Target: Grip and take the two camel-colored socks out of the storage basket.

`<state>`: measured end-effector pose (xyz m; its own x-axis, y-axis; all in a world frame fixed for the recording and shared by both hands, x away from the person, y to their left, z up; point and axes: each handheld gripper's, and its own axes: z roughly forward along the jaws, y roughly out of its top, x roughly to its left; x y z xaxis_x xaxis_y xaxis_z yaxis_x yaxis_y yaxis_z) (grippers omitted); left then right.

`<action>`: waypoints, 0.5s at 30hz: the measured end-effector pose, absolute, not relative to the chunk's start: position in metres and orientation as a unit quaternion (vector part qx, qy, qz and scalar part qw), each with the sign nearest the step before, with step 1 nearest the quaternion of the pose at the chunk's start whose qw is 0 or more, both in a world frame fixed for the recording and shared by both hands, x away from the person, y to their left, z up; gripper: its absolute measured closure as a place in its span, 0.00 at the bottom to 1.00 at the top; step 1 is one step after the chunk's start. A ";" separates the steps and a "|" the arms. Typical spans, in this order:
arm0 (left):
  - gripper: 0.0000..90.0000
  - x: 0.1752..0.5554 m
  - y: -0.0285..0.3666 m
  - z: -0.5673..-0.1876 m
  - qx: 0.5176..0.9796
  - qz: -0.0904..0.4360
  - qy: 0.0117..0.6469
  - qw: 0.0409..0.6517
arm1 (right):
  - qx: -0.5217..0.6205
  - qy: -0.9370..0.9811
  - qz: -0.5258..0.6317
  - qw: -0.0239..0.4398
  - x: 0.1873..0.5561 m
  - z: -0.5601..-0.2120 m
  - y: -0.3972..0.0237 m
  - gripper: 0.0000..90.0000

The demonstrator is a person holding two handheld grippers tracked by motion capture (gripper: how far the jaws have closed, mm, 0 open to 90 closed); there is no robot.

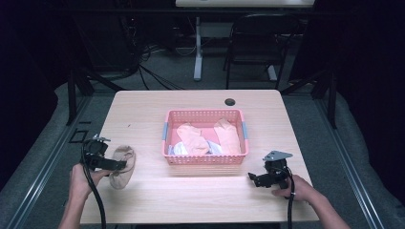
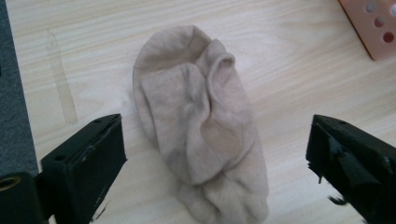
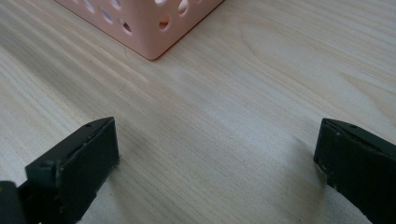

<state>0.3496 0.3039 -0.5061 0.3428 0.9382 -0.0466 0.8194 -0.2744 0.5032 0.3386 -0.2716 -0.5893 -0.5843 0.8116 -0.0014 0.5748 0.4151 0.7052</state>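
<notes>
Left tool (image 1: 119, 164) sits near the bench's (image 1: 143, 109) left edge, toward the front, jaws spread wide. In the left gripper view the beige sock (image 2: 201, 130) lies flat on the bench between the two jaws, neither jaw touching it. Sock is crumpled, folded over on itself, long axis running roughly away from the camera. Nothing gripped.

Right tool (image 1: 252, 178) is near the front right corner of the bench, just off the basket's near right corner. Jaws wide apart, only bare wood between them in the right gripper view; the basket corner (image 3: 149, 28) shows up top, well clear of both jaws. Nothing gripped.

Pink perforated basket (image 1: 205, 158) sits mid-bench, closer to the front than the back. Inside: two peach socks (image 1: 191, 136), one left of centre and one right, plus some pale bluish-white fabric (image 1: 179, 149) at the near left; can't tell what that piece is.

Person's left hand (image 1: 81, 179) and right hand (image 1: 298, 191) each hold their tool from the front edge. Small dark round hole (image 1: 230, 101) in the bench near the back edge, right of centre.
</notes>
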 end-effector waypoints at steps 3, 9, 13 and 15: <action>0.00 0.339 0.309 -0.510 0.780 0.133 0.568 0.226 | 0.421 0.823 0.339 0.174 0.339 -0.589 -0.272 0.00; 0.00 0.323 0.322 -0.530 0.759 0.145 0.583 0.250 | 0.421 0.823 0.339 0.174 0.339 -0.589 -0.272 0.00; 0.00 0.313 0.326 -0.546 0.756 0.173 0.590 0.226 | 0.421 0.823 0.339 0.175 0.339 -0.589 -0.272 0.00; 0.00 0.311 0.327 -0.547 0.751 0.168 0.592 0.240 | 0.421 0.822 0.340 0.175 0.339 -0.589 -0.271 0.00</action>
<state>0.3115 0.3273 -0.5470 0.2425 0.9696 -0.0313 0.8080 -0.1840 0.5597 0.3387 -0.2715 -0.5894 -0.5839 0.8118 -0.0005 0.5742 0.4134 0.7066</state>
